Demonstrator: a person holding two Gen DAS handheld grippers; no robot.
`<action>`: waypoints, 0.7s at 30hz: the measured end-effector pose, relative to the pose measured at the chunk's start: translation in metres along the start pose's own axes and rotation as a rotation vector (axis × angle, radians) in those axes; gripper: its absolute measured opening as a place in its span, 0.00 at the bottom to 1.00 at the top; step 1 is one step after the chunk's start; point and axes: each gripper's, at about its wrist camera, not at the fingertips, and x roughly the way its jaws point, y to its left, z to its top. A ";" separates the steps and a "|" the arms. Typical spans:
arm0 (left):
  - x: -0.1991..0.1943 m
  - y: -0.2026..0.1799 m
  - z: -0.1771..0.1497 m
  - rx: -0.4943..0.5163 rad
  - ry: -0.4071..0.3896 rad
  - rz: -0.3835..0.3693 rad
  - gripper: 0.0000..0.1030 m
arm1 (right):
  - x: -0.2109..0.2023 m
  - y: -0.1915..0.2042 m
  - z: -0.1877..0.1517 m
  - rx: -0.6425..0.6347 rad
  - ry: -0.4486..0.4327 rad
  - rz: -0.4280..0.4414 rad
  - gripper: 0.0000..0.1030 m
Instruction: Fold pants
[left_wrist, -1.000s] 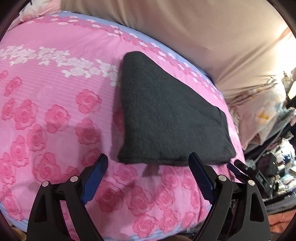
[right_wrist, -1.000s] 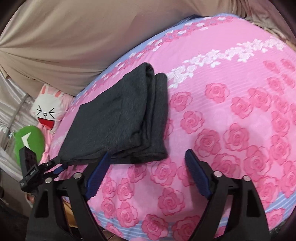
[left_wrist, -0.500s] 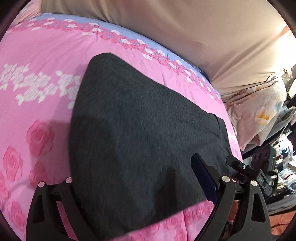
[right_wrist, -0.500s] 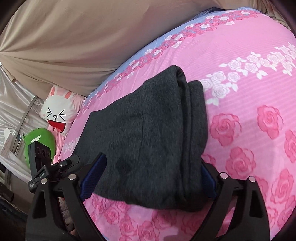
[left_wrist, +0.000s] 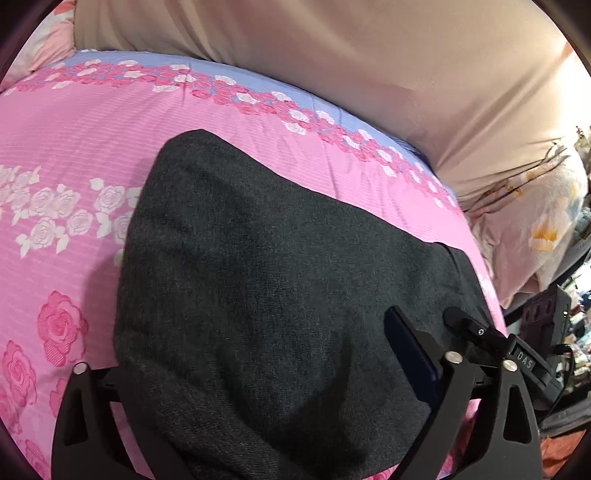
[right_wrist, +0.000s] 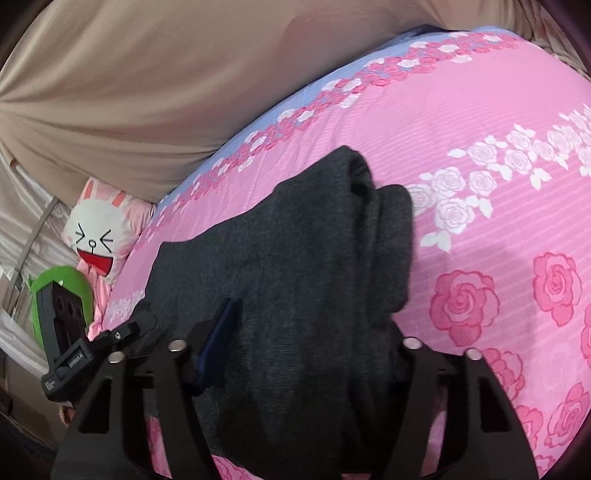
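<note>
Dark grey pants (left_wrist: 277, 277), folded into a thick stack, lie on the pink rose bedspread (left_wrist: 74, 155). My left gripper (left_wrist: 295, 317) straddles their near edge with jaws wide and open. Its right finger's blue pad (left_wrist: 410, 350) rests on the cloth, while the left finger is hidden under the fabric. In the right wrist view the pants (right_wrist: 295, 266) show their layered folded end at the right. My right gripper (right_wrist: 312, 317) is closing on that near edge and the cloth bunches up between its jaws. Its left blue pad (right_wrist: 218, 336) presses the fabric. The right finger is covered.
A beige drape (left_wrist: 369, 74) hangs behind the bed. A white bunny cushion (right_wrist: 96, 236) and a green object (right_wrist: 62, 288) sit past the bed's edge on one side. A floral quilt (left_wrist: 535, 229) and dark clutter sit on the other.
Both grippers pushed forward from the bare bedspread onto the pants' near edge. The right gripper's jaws went from wide apart to drawn in around the cloth. The left jaws stayed wide.
</note>
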 end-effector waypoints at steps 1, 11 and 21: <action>-0.001 -0.001 -0.001 0.001 -0.003 0.030 0.75 | -0.002 -0.001 0.000 0.007 -0.005 0.004 0.35; -0.062 -0.004 -0.034 0.005 0.086 -0.053 0.19 | -0.058 0.002 -0.039 -0.007 0.015 0.056 0.27; -0.045 0.007 -0.058 -0.063 0.109 -0.106 0.72 | -0.053 -0.016 -0.058 0.041 0.042 0.049 0.39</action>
